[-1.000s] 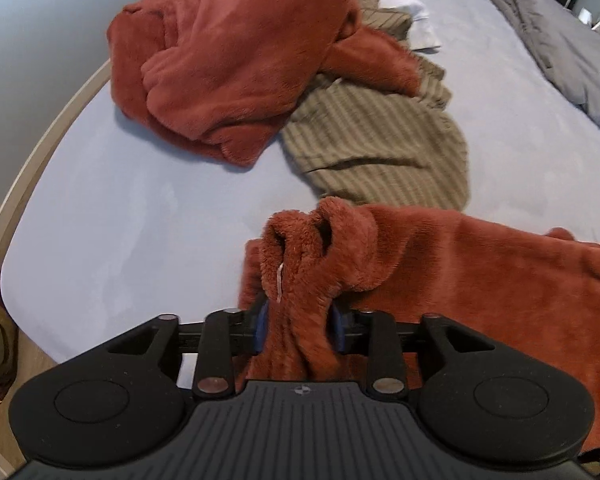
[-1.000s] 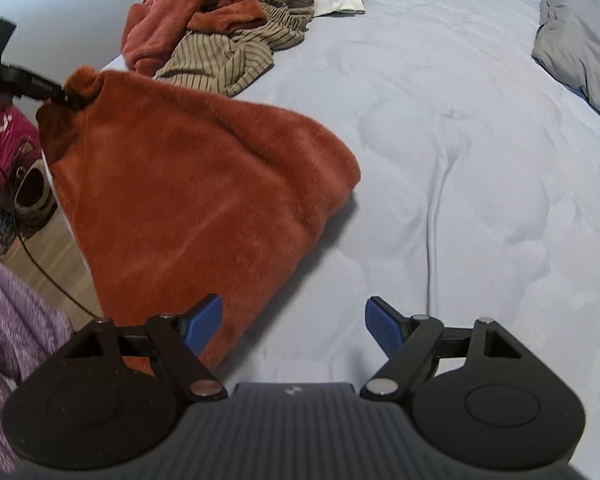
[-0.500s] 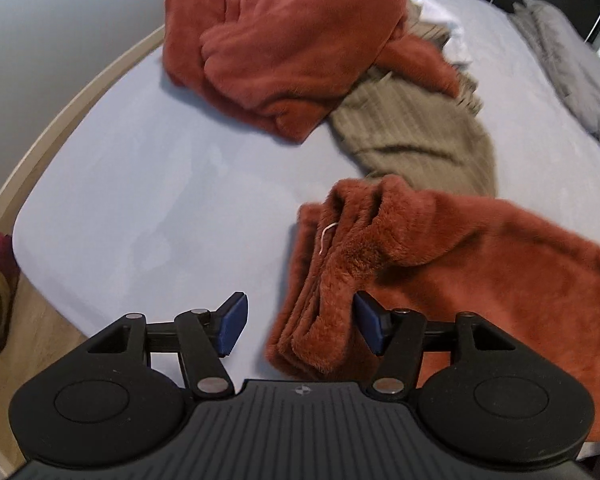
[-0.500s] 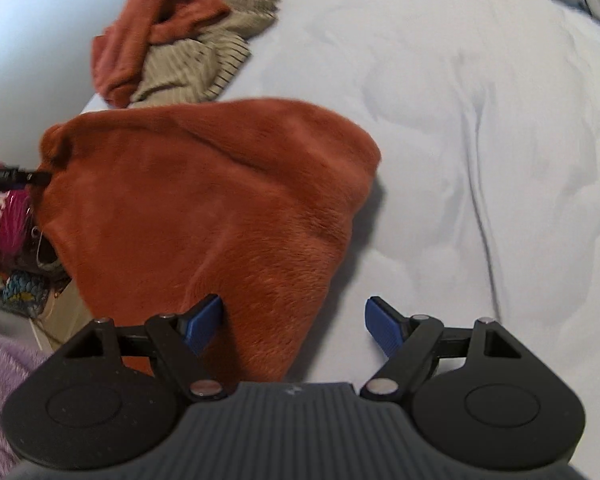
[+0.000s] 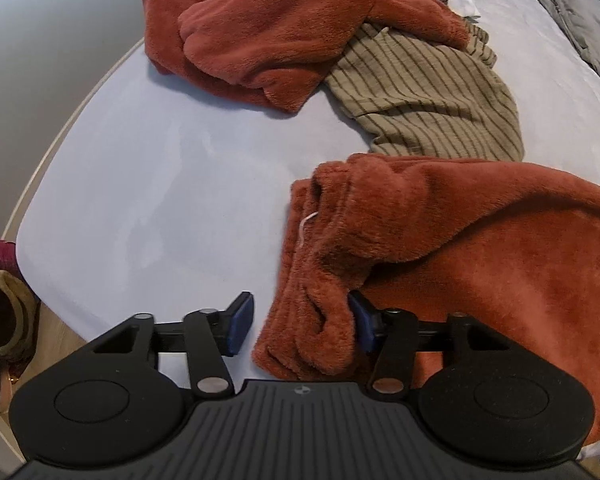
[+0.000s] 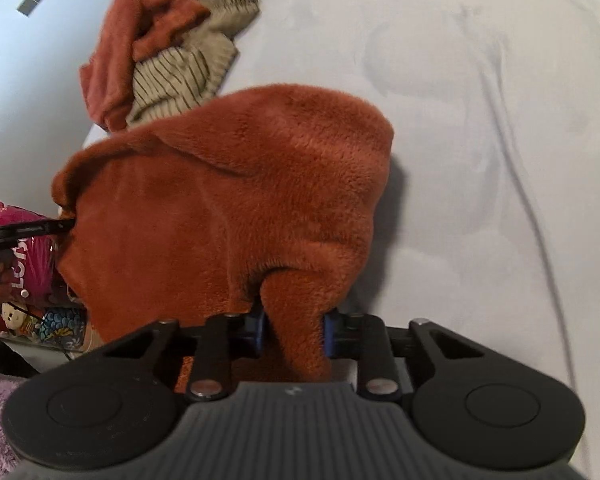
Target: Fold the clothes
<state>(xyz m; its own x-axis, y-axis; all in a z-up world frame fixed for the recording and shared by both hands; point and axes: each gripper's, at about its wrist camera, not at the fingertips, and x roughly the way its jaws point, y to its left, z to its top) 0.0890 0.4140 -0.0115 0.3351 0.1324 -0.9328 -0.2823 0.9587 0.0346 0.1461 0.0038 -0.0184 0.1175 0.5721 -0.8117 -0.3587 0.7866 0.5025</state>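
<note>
Right gripper [image 6: 293, 336] closing, pinching rust-orange fleece garment [image 6: 236, 200]; left gripper [image 5: 300, 322] closing around waistband, not clamped. Needed even tension.

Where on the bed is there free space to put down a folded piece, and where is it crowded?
Bare sheet lies between the bed's edge, the clothes pile and the rust fleece garment. In the right wrist view, the wide sheet right of the fleece is free too. The far corner with the pile and striped garment is crowded.
</note>
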